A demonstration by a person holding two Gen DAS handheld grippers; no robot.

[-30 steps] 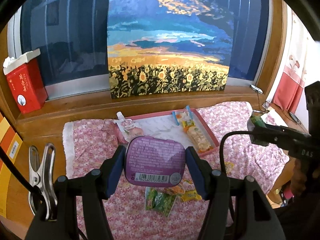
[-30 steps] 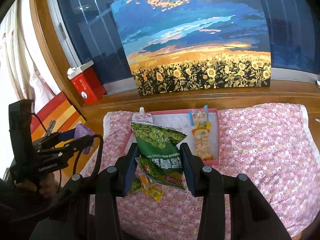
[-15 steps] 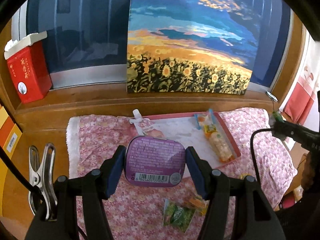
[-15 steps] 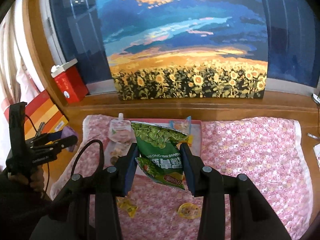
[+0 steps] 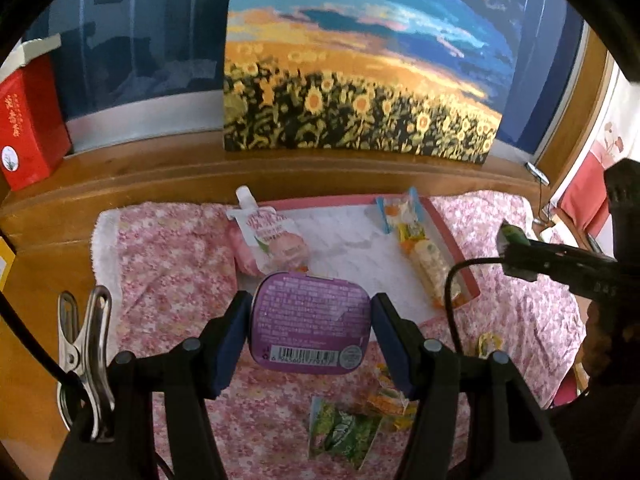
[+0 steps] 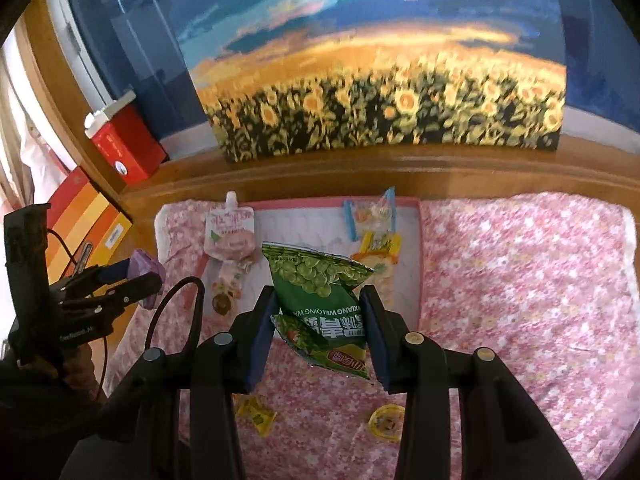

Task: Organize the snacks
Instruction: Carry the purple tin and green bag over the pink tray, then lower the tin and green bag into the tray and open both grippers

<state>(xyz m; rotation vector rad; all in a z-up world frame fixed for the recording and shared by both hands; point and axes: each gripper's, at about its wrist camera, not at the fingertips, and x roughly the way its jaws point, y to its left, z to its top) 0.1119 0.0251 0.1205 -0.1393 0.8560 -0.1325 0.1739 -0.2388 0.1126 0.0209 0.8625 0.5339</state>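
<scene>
Behind everything, a sunflower painting (image 5: 360, 80) is leaning against dark window glass on a wooden ledge, with a red box (image 5: 28, 120) standing at the far left. Nearer, a pink floral cloth (image 6: 520, 280) is covering the table, and a pink-rimmed tray (image 5: 452, 240) is lying on it toward the far side.

Inside the tray, a pink spout pouch (image 5: 272, 236) is resting at the left edge and a long clear-wrapped snack (image 5: 428, 260) is lying along the right edge.

The left gripper (image 5: 310, 320) is clamping a purple tin (image 5: 310, 320) by its two sides, holding it over the tray's near edge with its barcode facing the camera. The right gripper (image 6: 320, 324) is squeezing a green pea bag (image 6: 320, 296) between its pads, the bag hanging upside down above the tray's near middle.

On the cloth near the grippers, a small green packet (image 5: 344, 432), a yellow candy (image 6: 256, 416) and a round yellow sweet (image 6: 386, 422) are lying loose. A metal clip (image 5: 84, 352) is showing at the left of the left wrist view.
</scene>
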